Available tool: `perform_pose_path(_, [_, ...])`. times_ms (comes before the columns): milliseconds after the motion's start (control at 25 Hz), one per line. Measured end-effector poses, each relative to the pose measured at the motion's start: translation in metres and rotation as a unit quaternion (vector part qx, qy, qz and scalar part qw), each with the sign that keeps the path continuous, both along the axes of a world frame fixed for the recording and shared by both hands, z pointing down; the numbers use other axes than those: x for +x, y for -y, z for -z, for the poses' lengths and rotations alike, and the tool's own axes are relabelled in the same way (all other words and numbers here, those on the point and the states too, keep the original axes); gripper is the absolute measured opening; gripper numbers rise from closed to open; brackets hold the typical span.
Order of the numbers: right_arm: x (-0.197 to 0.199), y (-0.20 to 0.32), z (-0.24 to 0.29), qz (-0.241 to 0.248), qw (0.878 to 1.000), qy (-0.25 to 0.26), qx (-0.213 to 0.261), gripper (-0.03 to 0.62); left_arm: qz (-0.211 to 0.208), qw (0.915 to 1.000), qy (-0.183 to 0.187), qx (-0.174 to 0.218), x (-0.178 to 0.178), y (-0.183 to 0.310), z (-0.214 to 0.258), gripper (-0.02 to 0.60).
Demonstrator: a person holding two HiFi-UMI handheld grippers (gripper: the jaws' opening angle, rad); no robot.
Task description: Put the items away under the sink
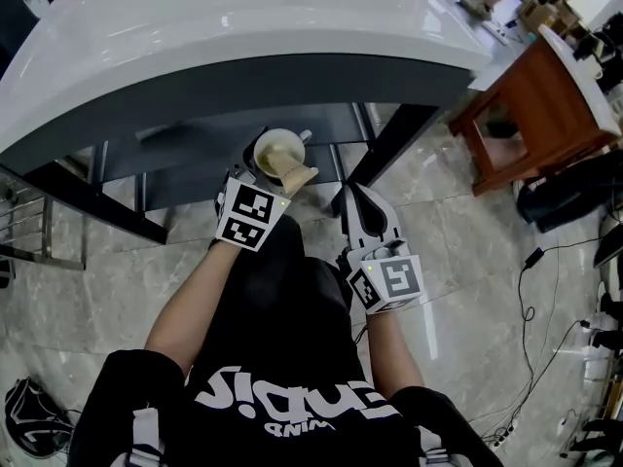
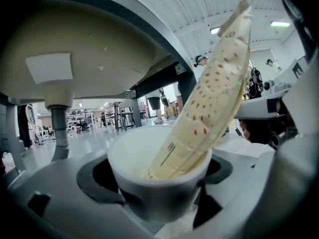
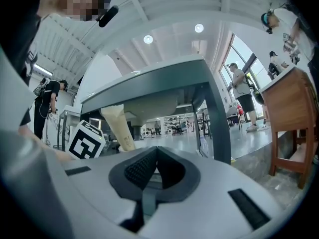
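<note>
My left gripper (image 1: pixel 261 181) is shut on a white cup (image 1: pixel 276 150), held just under the front edge of the white sink counter (image 1: pixel 243 27). A cream packet with red dots (image 2: pixel 214 98) stands tilted in the cup (image 2: pixel 149 151). Above it, in the left gripper view, I see the underside of the sink basin (image 2: pixel 79 49) and its drain pipe (image 2: pixel 60 126). My right gripper (image 1: pixel 368 224) hangs lower and to the right, over the floor; its jaws (image 3: pixel 156 159) are shut with nothing between them.
A dark frame with legs (image 1: pixel 389 144) and a grey shelf (image 1: pixel 195 144) sits under the counter. A wooden stool (image 1: pixel 540 105) stands to the right. Cables (image 1: pixel 545 261) lie on the tiled floor. People stand in the background of the gripper views.
</note>
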State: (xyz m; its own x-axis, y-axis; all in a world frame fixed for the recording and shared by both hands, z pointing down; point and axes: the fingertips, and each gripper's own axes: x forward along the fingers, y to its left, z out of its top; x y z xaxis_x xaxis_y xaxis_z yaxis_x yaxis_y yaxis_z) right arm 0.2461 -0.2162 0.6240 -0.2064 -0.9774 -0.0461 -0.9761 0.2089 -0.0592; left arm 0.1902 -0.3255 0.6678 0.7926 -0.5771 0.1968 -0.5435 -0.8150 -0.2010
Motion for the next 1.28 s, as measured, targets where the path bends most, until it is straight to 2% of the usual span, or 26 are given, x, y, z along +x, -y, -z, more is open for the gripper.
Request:
perform_pose_path(520, [0.006, 0.007, 0.0, 0.002, 1.0, -0.004, -0.004, 0.018, 0.031, 0.9994, -0.016, 0.003, 0.015, 0.039, 0.001, 0.469])
perform_pose_path(1280, [0.012, 0.013, -0.004, 0.001, 1.0, -0.001, -0.011, 0.018, 0.087, 0.9953, -0.042, -0.007, 0.011, 0.075, -0.011, 0.469])
